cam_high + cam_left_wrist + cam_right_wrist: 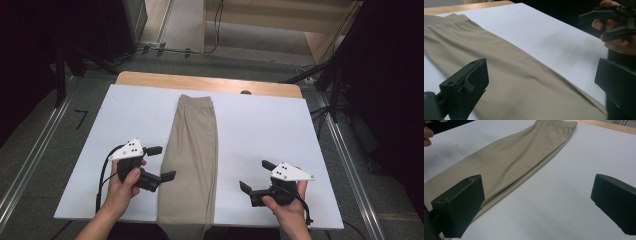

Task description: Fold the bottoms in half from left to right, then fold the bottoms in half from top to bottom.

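A pair of beige trousers (192, 150), folded lengthwise, lies flat along the middle of the white board (265, 125), waistband at the far end and hems over the near edge. My left gripper (166, 162) hovers just left of the trousers, open, its jaws pointing at the fabric with nothing between them. My right gripper (254, 174) is held to the right of the trousers over bare board, also open and empty. In the left gripper view the wide jaws frame the trousers (506, 75), and the right gripper (609, 22) shows far off. The right gripper view looks along the trousers (519, 155).
The white board rests on a wooden table (200, 81) whose far edge shows. Grey floor with metal rails (30, 160) runs along both sides. Dark stands and cables (320, 75) are at the back right.
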The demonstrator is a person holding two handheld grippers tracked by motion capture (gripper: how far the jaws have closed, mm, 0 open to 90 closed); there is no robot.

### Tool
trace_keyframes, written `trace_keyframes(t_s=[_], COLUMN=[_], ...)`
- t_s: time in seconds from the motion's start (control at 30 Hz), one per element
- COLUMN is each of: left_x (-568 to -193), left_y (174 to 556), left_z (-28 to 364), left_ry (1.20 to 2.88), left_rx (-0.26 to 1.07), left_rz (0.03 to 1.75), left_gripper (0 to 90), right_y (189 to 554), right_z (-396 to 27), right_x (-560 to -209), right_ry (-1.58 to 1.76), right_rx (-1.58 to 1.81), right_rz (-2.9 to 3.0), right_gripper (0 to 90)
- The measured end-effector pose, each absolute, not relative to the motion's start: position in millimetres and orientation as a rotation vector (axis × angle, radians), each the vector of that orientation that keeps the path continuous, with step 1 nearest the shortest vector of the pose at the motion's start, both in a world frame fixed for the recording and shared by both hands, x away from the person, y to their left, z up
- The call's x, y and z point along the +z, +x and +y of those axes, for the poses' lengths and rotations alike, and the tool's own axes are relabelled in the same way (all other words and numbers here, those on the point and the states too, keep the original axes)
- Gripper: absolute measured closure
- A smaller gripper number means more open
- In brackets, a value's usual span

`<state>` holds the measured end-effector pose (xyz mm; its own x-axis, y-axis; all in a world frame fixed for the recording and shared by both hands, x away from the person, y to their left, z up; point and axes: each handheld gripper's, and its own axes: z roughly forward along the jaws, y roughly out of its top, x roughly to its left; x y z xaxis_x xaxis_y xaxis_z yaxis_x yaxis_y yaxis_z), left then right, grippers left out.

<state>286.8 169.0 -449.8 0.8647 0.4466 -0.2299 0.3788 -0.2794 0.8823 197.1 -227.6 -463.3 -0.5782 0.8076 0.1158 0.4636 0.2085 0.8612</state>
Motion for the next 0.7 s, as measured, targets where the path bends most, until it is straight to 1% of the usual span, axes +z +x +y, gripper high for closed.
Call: trace_keyframes(t_s=[0.07,0.13,0.17,0.2,0.4,0.5,0.53,0.57,0.6,0.7], left_x=[-451.8,-452.6,-454.4,-454.4,-458.4,-458.8,-458.6,-458.6,-458.6,-458.6], left_y=[304.9,311.2,323.2,323.2,358.4,367.2,376.7,376.7,381.8,398.7], left_z=[164.5,163.5,161.3,161.3,152.6,150.4,148.2,148.2,147.4,144.9], left_ry=[1.906,1.903,1.896,1.896,1.906,1.908,1.914,1.914,1.91,1.906], left_rx=[0.086,0.085,0.075,0.075,0.089,0.091,0.103,0.103,0.107,0.109], left_rz=[0.626,0.63,0.647,0.647,0.678,0.686,0.687,0.687,0.694,0.72], left_gripper=[0.0,0.0,0.0,0.0,0.0,0.0,0.0,0.0,0.0,0.0], right_y=[207.6,211.5,218.6,218.6,245.7,254.1,263.4,268.5,268.5,284.7], right_z=[-225.5,-224.6,-222.6,-222.6,-219.5,-217.8,-216.4,-216.0,-216.0,-213.9], right_x=[-465.1,-465.8,-466.8,-466.8,-467.5,-466.8,-465.7,-465.2,-465.2,-464.0], right_ry=[1.186,1.182,1.185,1.185,1.189,1.189,1.183,1.183,1.183,1.193], right_rx=[1.313,1.312,1.309,1.309,1.307,1.304,1.299,1.302,1.302,1.31], right_rz=[2.139,2.143,2.154,2.154,2.164,2.165,2.166,2.164,2.164,2.162], right_gripper=[0.0,0.0,0.0,0.0,0.0,0.0,0.0,0.0,0.0,0.0])
